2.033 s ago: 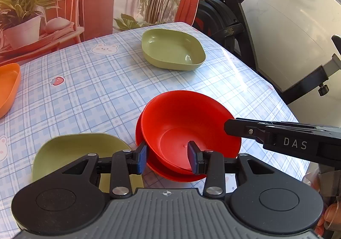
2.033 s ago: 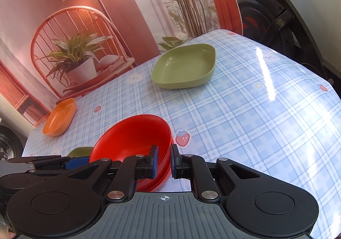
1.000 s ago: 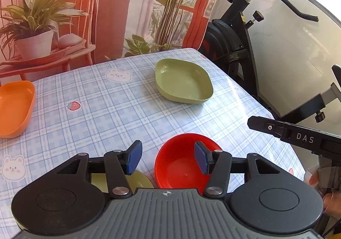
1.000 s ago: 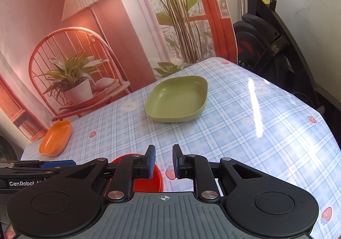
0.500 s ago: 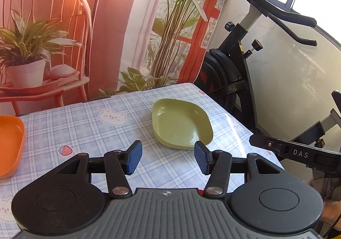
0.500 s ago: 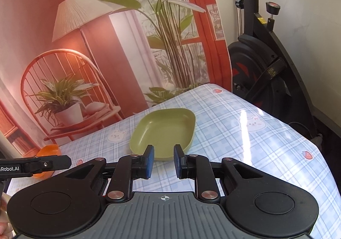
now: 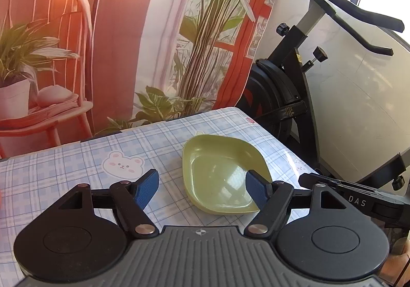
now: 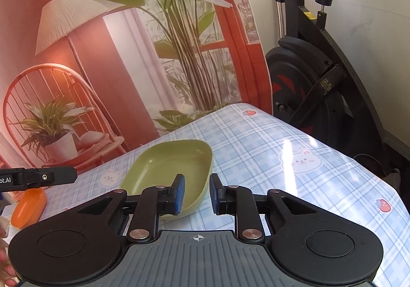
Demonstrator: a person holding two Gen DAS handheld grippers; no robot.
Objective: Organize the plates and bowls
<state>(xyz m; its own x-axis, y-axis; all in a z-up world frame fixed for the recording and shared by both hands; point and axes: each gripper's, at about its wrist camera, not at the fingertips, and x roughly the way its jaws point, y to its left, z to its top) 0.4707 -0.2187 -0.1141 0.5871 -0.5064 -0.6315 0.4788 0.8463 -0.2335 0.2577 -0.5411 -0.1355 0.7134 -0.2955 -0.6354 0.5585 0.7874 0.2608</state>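
left wrist view: we are holding left gripper (image 7: 201, 188) spread wide above green dish (image 7: 220, 175), which is sitting on checked tablecloth (image 7: 77, 159). right gripper (image 8: 196, 193) hanging slightly parted, gripping nothing, over dish's near rim. orange dish (image 8: 29, 207) lying far left.

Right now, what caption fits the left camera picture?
Open left gripper hovers before a green dish on the checked tablecloth.

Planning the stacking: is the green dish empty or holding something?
Empty: the green dish shows only its bare glossy inside, resting upright on the table.
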